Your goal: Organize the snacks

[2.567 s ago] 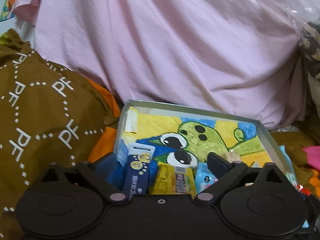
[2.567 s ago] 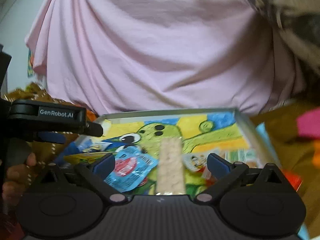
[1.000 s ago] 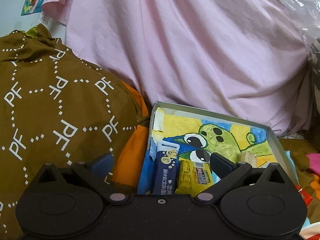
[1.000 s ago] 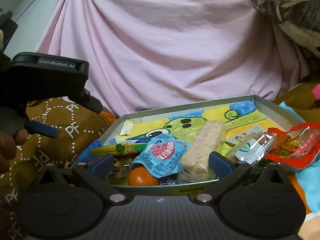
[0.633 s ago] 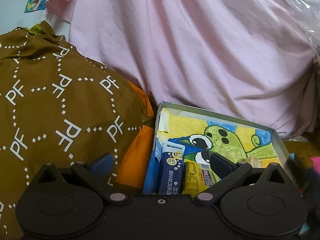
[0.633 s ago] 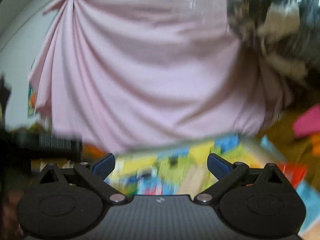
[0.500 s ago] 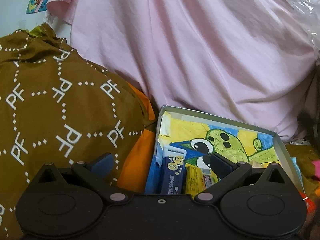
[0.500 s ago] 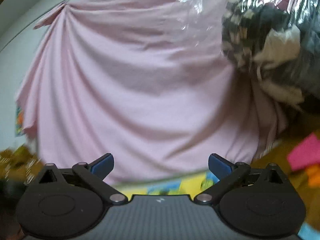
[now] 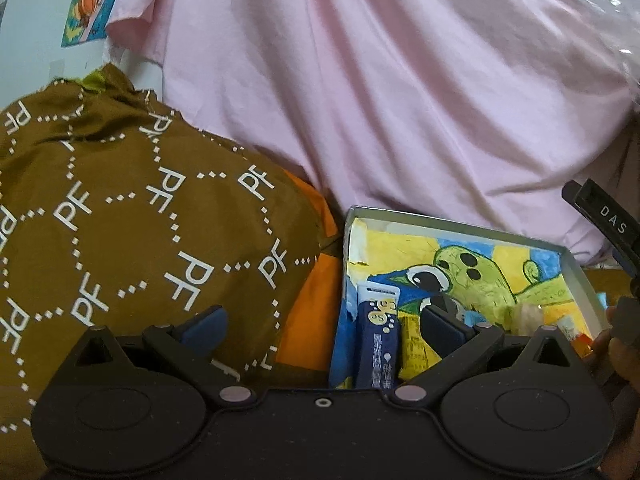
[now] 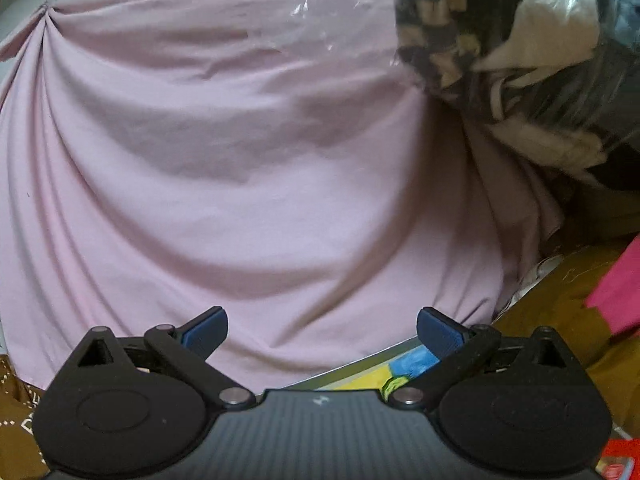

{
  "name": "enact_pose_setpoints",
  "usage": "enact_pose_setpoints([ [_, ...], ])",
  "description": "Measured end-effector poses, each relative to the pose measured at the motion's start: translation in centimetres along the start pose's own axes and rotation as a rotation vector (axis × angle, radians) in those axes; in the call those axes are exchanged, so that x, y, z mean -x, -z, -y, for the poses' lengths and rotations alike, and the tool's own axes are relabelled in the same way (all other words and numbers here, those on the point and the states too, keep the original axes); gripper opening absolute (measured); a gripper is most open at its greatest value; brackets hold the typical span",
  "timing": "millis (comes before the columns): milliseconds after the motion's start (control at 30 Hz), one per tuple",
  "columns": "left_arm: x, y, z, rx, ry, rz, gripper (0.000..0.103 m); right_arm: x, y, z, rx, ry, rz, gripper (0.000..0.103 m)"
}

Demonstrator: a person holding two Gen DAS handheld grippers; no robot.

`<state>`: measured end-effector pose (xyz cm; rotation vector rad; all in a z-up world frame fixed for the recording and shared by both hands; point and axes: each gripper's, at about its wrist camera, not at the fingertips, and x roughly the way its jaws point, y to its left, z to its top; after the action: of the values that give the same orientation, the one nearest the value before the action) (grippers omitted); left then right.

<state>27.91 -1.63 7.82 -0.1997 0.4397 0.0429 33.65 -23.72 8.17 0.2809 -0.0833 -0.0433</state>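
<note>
Your left gripper [image 9: 322,326] is spread wide and holds nothing; just ahead, between its fingers, a dark blue snack packet [image 9: 377,338] lies in the shallow tray [image 9: 448,222], a yellow packet [image 9: 416,350] beside it on the right. Your right gripper [image 10: 322,330] is also spread and empty, the tray's corner [image 10: 372,372] low behind its right finger, pink cloth [image 10: 260,160] beyond

Below me a brown PF-printed cloth [image 9: 132,216] covers the surface; the tray [image 9: 432,222] lies on it, right of an orange patch [image 9: 308,320].
</note>
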Motion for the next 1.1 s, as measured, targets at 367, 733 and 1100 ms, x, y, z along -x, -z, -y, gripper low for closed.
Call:
enact_pose_setpoints([
  [367, 4.1, 3.4, 1.0, -0.006, 0.037, 0.025, 0.102, 7.2, -0.7, 0.9, 0.126, -0.119, -0.052, 0.103],
  [733, 9.2, 7.0, 0.1, 0.001, 0.051, 0.043, 0.102, 15.4, 0.2, 2.5, 0.204, -0.16, -0.173, 0.103],
  [1100, 13.9, 11.0, -1.5, -0.034, 0.042, -0.002, 0.102, 22.3, 2.2, 3.1, 0.228, -0.108, -0.312, 0.103],
])
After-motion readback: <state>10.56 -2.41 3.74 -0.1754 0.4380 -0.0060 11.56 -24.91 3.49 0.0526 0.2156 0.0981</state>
